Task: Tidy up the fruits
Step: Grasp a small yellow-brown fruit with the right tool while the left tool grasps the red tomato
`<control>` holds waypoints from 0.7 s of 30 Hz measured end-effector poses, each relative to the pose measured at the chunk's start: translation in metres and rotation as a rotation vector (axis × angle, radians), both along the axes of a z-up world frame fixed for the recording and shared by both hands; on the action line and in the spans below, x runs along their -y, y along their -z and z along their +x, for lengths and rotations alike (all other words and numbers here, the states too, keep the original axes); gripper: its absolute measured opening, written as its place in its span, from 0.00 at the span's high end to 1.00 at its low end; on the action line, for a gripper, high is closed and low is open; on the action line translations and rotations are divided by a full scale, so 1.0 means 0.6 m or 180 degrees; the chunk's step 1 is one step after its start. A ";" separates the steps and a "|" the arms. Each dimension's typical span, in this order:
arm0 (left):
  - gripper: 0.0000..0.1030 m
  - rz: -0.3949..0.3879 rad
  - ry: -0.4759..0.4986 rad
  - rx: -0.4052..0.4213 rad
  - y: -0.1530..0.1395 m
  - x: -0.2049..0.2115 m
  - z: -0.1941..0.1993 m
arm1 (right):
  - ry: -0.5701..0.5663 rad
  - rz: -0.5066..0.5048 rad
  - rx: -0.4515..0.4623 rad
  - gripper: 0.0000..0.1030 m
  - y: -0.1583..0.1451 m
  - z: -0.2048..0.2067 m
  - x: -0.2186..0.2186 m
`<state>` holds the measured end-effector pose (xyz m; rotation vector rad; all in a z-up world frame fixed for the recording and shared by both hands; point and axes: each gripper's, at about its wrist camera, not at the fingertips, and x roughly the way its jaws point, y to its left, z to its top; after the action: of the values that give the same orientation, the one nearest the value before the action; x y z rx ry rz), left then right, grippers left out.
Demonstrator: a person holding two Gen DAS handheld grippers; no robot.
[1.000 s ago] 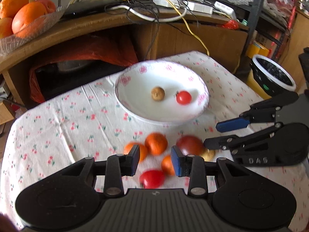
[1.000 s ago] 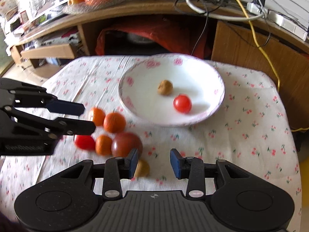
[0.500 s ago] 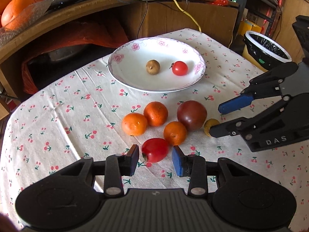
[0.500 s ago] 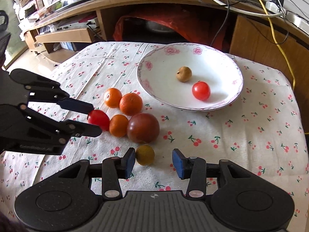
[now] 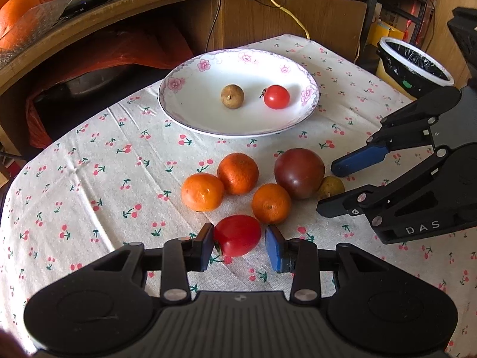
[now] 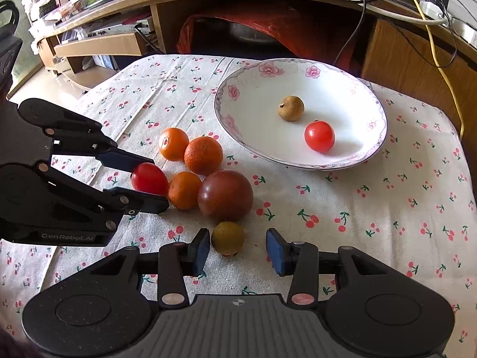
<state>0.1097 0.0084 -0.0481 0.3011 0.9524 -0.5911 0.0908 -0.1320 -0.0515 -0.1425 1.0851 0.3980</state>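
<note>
On a table draped in a cherry-print tablecloth, two handheld grippers close in on a cluster of loose fruit. The left gripper stands with its jaws spread on either side of a red tomato; the left pad sits just beside the skin, the right pad a little apart, and no squeeze is visible. Seen from the right wrist camera, the same tomato lies between the two black fingers at about 9 o'clock in the frame. The right gripper is likewise parted, straddling a small yellow-green fruit that lies nearer its left pad, with clear cloth showing before the right pad.

Beyond the tomato lie three mandarins and a large dark purple tomato, bunched closely together; the yellow-green fruit peeks out at the purple one's 4 o'clock.

At 12 o'clock from the cluster sits a white plate with pink flower trim, holding a brown longan-like fruit and a cherry tomato, apart from each other. A bin lined with a black bag stands off the table at 2 o'clock.
</note>
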 end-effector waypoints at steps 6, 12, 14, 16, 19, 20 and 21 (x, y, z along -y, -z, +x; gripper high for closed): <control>0.59 -0.0003 -0.0070 0.0017 0.000 -0.001 -0.001 | -0.0035 -0.0022 -0.0012 0.82 -0.003 -0.002 -0.006; 0.60 0.0055 -0.0063 0.0038 -0.002 0.002 -0.009 | -0.0062 -0.0098 0.0001 0.82 -0.004 -0.005 -0.012; 0.60 0.0062 -0.0057 0.0030 -0.003 0.001 -0.012 | -0.0047 -0.0094 -0.0009 0.82 -0.005 -0.006 -0.010; 0.60 0.0069 -0.0060 0.0024 -0.004 0.000 -0.015 | -0.0042 -0.0115 -0.0009 0.82 -0.006 -0.007 -0.012; 0.60 0.0057 -0.0066 0.0003 -0.007 -0.001 -0.020 | -0.0030 -0.0135 -0.0019 0.82 -0.007 -0.010 -0.014; 0.60 0.0058 -0.0063 0.0006 -0.008 -0.001 -0.022 | -0.0027 -0.0141 -0.0017 0.82 -0.007 -0.012 -0.014; 0.60 0.0062 -0.0056 0.0011 -0.009 0.000 -0.023 | -0.0028 -0.0145 -0.0020 0.82 -0.008 -0.013 -0.014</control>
<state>0.0958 0.0084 -0.0426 0.3107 0.9571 -0.5653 0.0833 -0.1234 -0.0470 -0.1866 1.1006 0.3821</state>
